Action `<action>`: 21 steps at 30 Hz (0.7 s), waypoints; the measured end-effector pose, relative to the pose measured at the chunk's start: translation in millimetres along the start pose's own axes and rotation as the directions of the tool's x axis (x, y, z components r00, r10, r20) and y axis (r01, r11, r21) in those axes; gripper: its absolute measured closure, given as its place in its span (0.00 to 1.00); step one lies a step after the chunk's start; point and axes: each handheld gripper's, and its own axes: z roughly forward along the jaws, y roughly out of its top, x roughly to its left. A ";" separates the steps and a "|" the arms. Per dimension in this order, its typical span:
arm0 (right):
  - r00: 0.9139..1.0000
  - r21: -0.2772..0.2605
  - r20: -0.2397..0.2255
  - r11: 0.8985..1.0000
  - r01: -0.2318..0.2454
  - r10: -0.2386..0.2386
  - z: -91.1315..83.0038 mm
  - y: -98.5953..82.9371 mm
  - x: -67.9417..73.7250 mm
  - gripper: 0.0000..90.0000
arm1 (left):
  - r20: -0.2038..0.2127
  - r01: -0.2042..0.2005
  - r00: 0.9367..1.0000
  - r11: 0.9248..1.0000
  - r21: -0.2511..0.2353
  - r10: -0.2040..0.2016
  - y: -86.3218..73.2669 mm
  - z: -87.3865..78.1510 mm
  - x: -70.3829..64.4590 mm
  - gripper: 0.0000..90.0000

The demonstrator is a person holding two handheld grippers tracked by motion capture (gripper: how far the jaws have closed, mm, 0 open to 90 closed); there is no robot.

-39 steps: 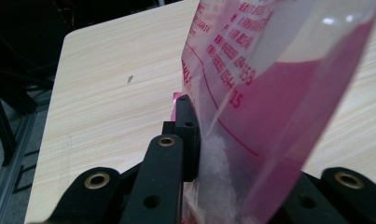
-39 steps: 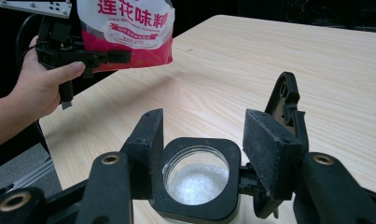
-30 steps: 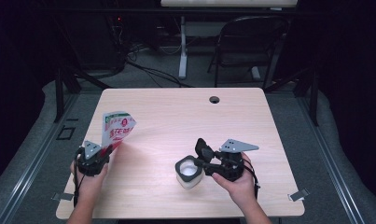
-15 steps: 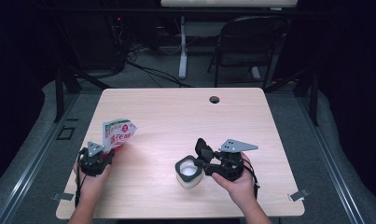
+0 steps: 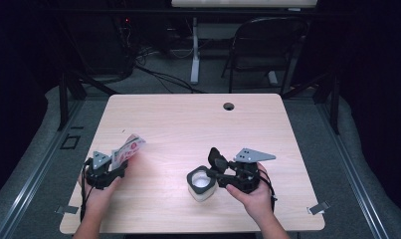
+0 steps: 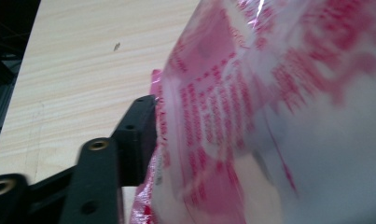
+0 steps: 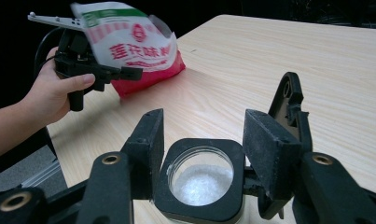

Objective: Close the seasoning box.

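A white and red printed plastic bag (image 5: 128, 149) leans low over the table's left side, its red bottom edge on the wood. My left gripper (image 5: 119, 167) is shut on it; in the left gripper view the bag (image 6: 279, 116) covers the right jaw. The right gripper view shows the bag (image 7: 134, 46) and the left gripper (image 7: 115, 70) from the side. A small square jar (image 5: 201, 183) with a black rim holds white granules. My right gripper (image 5: 211, 172) is shut on it, one jaw against each side of the jar (image 7: 202, 179).
The wooden table (image 5: 188, 124) has a round cable hole (image 5: 229, 106) near its far edge. A folding chair (image 5: 267, 45) and cables stand on the floor beyond the table. Dark floor drops off on both sides.
The left gripper has lowered and tipped the bag from upright down towards the table. The right gripper and the jar have stayed in place.
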 end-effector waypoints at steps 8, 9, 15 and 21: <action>1.000 -0.006 -0.005 1.000 0.007 -0.007 -1.5 2.1 2.7 0.54 | 0.068 0.035 0.997 0.998 -0.044 -0.032 3.6 -7.0 -2.8 0.43; 1.000 -0.008 -0.002 1.000 0.007 -0.007 -1.9 2.5 2.9 0.54 | 0.073 0.035 0.997 0.998 -0.047 -0.032 4.3 -7.8 -3.2 0.43; 1.000 -0.010 0.000 1.000 0.006 -0.006 -2.4 3.0 2.4 0.54 | 0.115 0.022 0.993 0.998 -0.064 -0.014 11.9 -13.1 -13.0 0.39; 1.000 -0.005 0.002 1.000 0.007 -0.007 -3.6 3.5 1.6 0.54 | 0.176 -0.019 0.984 0.999 -0.041 0.026 19.5 -14.3 -32.0 0.33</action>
